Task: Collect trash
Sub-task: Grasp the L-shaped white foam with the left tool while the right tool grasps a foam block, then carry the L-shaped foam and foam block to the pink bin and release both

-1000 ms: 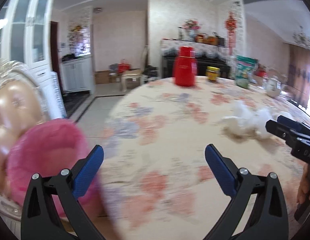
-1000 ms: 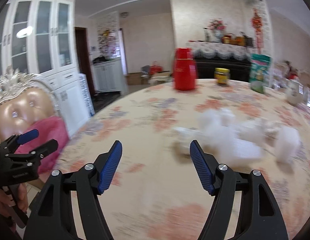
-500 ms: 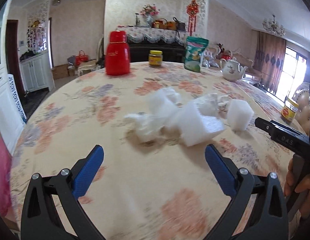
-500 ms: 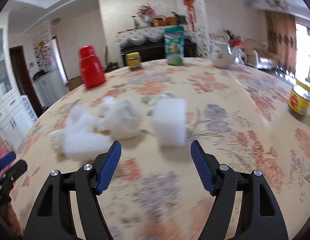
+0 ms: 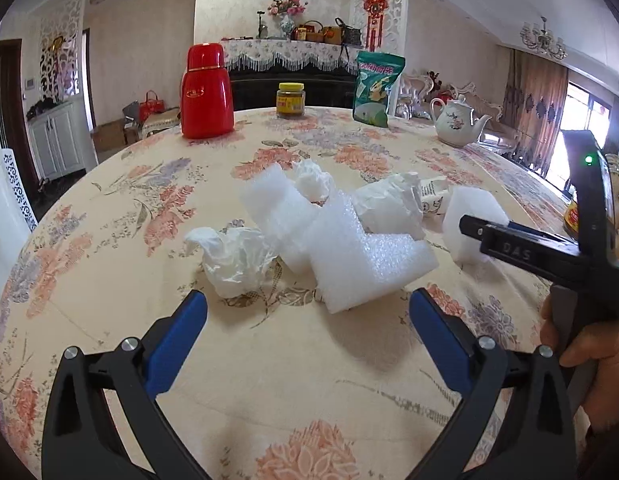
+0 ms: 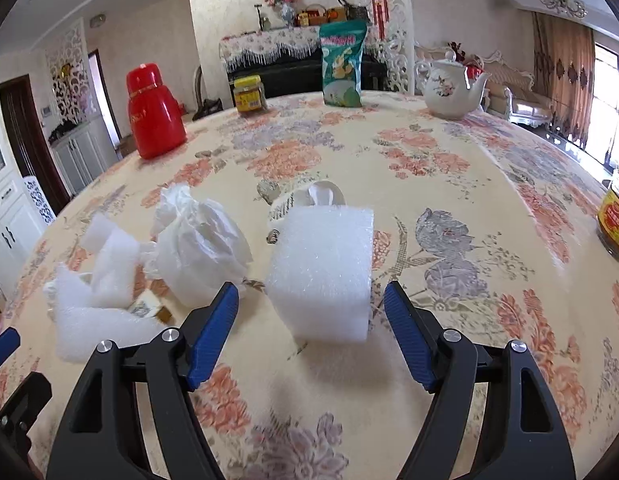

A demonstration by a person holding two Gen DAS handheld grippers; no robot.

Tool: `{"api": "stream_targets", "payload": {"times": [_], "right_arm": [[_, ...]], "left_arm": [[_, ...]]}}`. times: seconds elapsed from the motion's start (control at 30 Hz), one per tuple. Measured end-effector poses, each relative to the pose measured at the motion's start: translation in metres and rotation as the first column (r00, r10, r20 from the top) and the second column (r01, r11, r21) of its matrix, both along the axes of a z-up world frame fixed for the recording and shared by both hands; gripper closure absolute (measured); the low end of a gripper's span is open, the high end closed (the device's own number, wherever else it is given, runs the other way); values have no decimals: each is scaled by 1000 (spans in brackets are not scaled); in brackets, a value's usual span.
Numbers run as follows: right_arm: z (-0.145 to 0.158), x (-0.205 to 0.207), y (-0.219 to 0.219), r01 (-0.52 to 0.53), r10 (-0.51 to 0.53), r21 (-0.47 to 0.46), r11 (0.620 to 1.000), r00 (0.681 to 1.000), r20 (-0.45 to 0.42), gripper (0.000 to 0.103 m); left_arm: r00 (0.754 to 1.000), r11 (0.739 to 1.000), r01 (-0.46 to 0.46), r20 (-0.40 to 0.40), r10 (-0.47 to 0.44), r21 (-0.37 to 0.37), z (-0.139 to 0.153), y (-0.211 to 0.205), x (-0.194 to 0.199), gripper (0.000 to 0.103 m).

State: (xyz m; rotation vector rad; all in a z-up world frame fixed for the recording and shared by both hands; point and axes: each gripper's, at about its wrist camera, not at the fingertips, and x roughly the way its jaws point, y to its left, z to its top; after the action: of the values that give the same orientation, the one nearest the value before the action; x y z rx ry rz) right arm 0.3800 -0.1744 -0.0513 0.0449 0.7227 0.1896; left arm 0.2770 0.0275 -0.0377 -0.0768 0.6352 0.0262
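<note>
Both claws are held spread and empty above the floral table [image 6: 449, 152]. Right gripper [image 6: 311, 312] is aligned on the foam block [image 6: 321, 268]; left gripper [image 5: 307, 322] is set just short of the foam pile [image 5: 349, 248] and crumpled tissue [image 5: 233, 256].

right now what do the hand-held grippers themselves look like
Each hand-held gripper is a black plastic frame with triangular cut-outs and silver rivets, ending in two blue ribbed finger pads. The left hand-held gripper shows this in its own view, the right hand-held gripper likewise. Seen side-on from the left view, the right one bears pale embossed lettering and a green light. A bare hand holds its grey handle.
</note>
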Motion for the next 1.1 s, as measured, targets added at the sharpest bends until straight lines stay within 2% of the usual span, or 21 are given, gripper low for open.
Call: {"api": "stream_targets", "payload": {"times": [0.03,0.07,0.1,0.4,0.7,0.77,0.8,0.83,0.9,1.1], "right_arm": [[-1,2,0,-2,2,-8,1000,1000,0,35],[-2,4,-1,-1,1,-13,1000,1000,1,50],[-2,5,-4,-2,2,2,1000,1000,-7,53],[9,-4,-28,31,-35,85,996,998,46,55],[11,-11,-44,53,-59,123,991,997,40,55],[12,-12,-47,57,-63,135,989,997,41,55],[12,-12,-48,59,-66,140,988,997,43,55],[13,-12,-49,60,-67,145,988,997,43,55],[12,-12,-51,63,-70,149,987,997,42,55],[12,-13,-48,55,-62,140,989,997,47,55]], "left_arm": [[1000,1000,-1,-3,1,-5,-1,-1,3,5],[1000,1000,0,-7,0,-10,-2,-2,6,5],[1000,1000,2,-13,-2,-14,-3,-4,11,5],[998,1000,22,-52,-22,-14,-11,-30,37,5],[997,999,-22,-75,26,49,-13,-55,54,5],[995,999,-25,-99,28,30,-16,-54,59,5],[993,1000,-13,-117,14,6,-18,-53,61,12],[992,1000,4,-124,-6,-15,-19,-51,62,14],[995,999,15,-93,-19,-42,-16,-48,57,17],[999,998,44,28,-43,-43,2,-46,33,19]]}}
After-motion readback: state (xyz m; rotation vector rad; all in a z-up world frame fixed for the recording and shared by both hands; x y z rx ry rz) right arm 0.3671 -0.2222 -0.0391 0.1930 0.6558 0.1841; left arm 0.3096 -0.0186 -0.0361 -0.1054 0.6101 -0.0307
